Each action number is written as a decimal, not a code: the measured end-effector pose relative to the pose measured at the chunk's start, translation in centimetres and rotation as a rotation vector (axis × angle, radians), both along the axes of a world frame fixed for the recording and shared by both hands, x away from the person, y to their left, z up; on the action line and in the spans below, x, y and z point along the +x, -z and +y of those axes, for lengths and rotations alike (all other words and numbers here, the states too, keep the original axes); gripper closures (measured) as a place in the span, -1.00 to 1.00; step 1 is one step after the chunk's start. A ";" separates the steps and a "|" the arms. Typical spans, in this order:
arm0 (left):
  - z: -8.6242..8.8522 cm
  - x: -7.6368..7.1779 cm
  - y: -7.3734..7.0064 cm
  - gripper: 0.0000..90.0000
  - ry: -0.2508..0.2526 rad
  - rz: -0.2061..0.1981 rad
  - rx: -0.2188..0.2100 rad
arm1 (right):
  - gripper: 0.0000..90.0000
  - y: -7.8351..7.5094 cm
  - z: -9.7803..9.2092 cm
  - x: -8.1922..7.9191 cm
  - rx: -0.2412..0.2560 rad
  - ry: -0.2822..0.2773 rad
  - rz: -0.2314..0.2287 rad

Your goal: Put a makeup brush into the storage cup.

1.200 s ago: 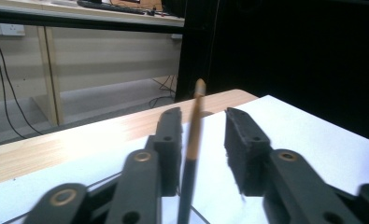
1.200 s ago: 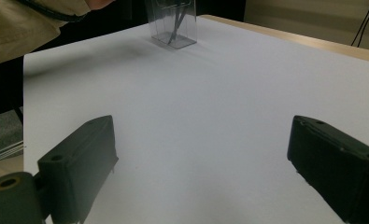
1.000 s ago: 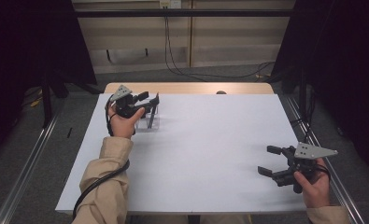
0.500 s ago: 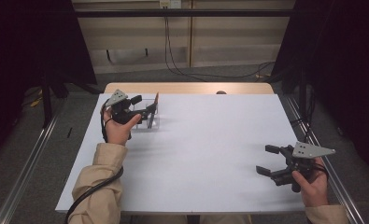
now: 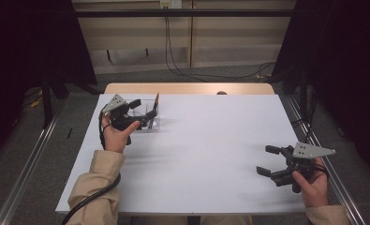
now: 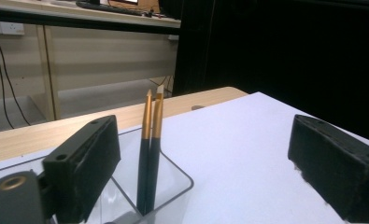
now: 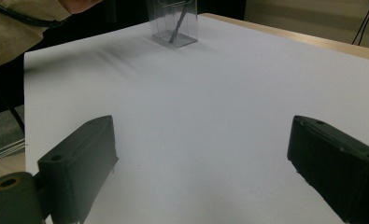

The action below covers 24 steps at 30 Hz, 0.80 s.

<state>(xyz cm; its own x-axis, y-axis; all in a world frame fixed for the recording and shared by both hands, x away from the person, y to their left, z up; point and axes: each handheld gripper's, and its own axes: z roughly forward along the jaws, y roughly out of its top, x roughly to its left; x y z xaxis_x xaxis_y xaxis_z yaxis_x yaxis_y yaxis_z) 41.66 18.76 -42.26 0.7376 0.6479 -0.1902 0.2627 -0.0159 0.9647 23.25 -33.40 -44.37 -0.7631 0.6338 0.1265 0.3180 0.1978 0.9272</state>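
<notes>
A clear plastic holder (image 5: 151,123) stands at the table's far left with two dark, gold-topped sticks (image 5: 156,99) upright in it. My left gripper (image 5: 143,111) is right beside the holder on its left, open, with nothing held. In the left gripper view the two sticks (image 6: 150,154) lean together in the holder (image 6: 173,189), just ahead of the left gripper (image 6: 205,186) and nearer its left jaw. My right gripper (image 5: 267,161) hovers open over the near right of the table. In the right gripper view it (image 7: 201,172) is empty, with the holder (image 7: 173,25) far off.
A white sheet (image 5: 206,140) covers the table, with a strip of bare wood (image 5: 187,88) along the far edge. A cable trails from the left sleeve (image 5: 96,187). Metal rails (image 5: 23,173) run along both sides of the table, and dark curtains hang beyond them.
The left gripper has drawn back from the tops of the sticks, toward the person and slightly left. The right gripper has hardly moved.
</notes>
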 end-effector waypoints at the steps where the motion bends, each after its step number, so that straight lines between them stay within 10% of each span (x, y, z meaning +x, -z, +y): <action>1: 0.0 -0.1 0.0 -0.85 -0.001 -0.001 0.000 | -0.82 0.0 0.0 0.0 0.001 0.000 0.000; 24: 0.6 -2.8 -0.2 -0.98 0.107 -0.003 -0.028 | -0.82 0.0 0.0 0.0 -0.001 0.003 0.002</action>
<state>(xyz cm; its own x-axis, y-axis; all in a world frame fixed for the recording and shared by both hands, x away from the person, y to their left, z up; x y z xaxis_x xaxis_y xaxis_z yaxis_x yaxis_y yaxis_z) 38.83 19.35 -42.11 0.8028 0.5601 -0.2046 0.2577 -0.0164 0.9661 23.22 -33.42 -44.37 -0.7609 0.6362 0.1274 0.3202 0.1975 0.9265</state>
